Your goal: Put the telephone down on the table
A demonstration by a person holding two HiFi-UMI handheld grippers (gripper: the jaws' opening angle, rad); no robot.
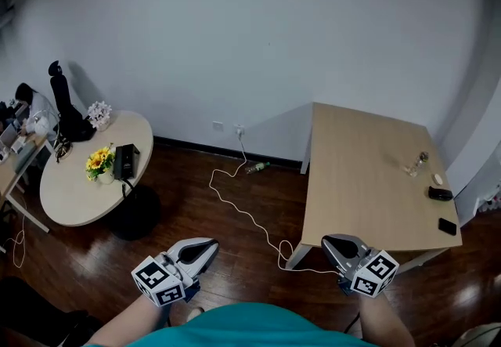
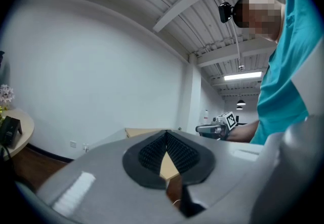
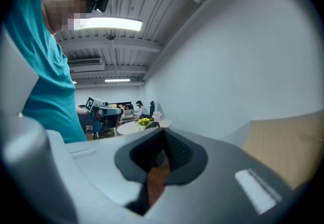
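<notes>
The left hand-held gripper [image 1: 205, 246] and right hand-held gripper [image 1: 333, 243] are both closed tight on nothing. What looks like the telephone [image 1: 125, 161] stands on the round counter [image 1: 74, 196] near its right edge, beside yellow flowers [image 1: 99, 159]. Nothing seems started: grasping and setting down remain.

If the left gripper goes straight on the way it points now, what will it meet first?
Probably the rectangular wooden table. In that gripper's own view it shows straight beyond the left gripper, with nothing seen between. Height and depth are hard to judge, so it might pass above the tabletop.
</notes>
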